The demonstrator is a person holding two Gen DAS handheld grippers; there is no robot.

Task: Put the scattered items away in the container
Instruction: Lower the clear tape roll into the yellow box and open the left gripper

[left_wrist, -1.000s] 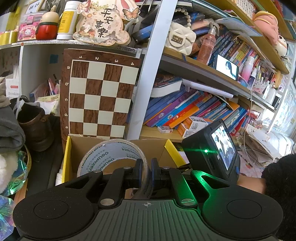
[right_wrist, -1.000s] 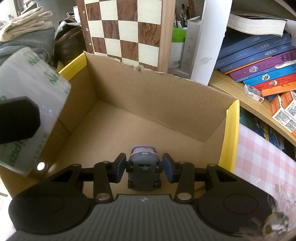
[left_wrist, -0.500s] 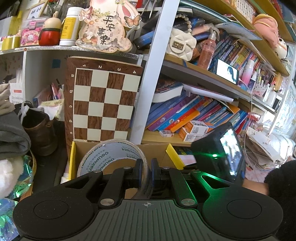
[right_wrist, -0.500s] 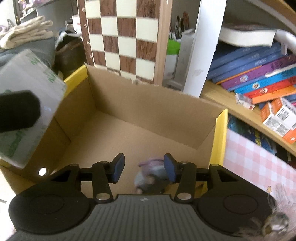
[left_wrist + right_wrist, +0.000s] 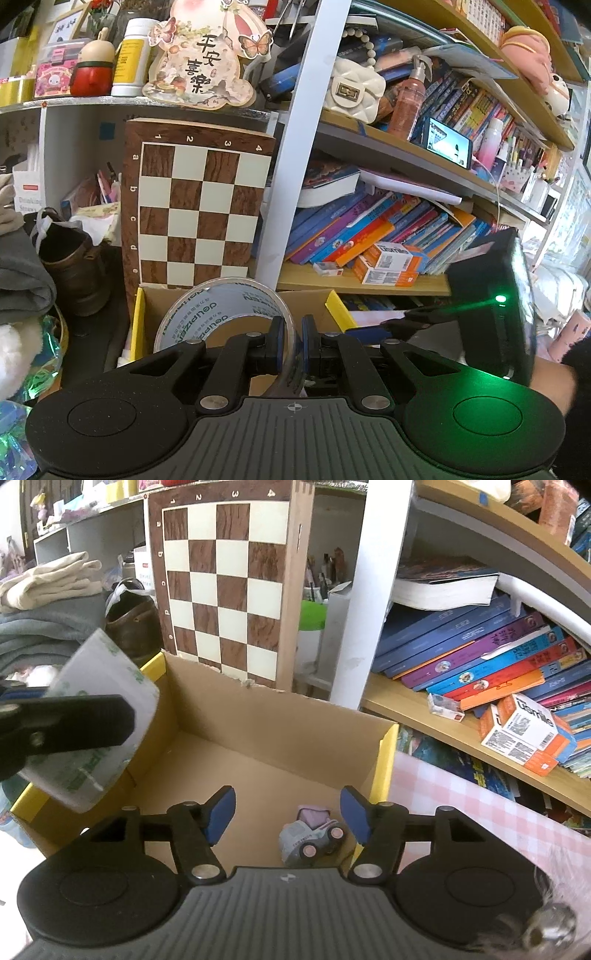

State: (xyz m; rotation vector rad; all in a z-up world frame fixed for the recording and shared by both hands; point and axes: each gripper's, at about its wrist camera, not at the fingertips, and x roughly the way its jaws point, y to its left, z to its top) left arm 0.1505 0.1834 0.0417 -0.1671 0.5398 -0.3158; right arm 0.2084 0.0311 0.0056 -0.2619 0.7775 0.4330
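Observation:
My left gripper (image 5: 291,345) is shut on the wall of a clear tape roll (image 5: 221,314) and holds it above the near left corner of the cardboard box (image 5: 166,299). The roll also shows in the right wrist view (image 5: 92,723), with the left gripper's finger across it. My right gripper (image 5: 288,812) is open and empty above the box (image 5: 258,716). A small grey and purple toy car (image 5: 312,834) lies on its side on the box floor, near the right wall, just below the right fingers.
A chessboard (image 5: 225,579) stands upright behind the box. Shelves of books (image 5: 480,657) run to the right. A brown shoe (image 5: 74,258) and folded clothes (image 5: 44,602) lie to the left. A pink checked cloth (image 5: 461,805) covers the surface right of the box.
My right gripper opened and let go of the toy car, which dropped onto the box floor. The right gripper then rose. My left gripper lifted a little with the tape roll.

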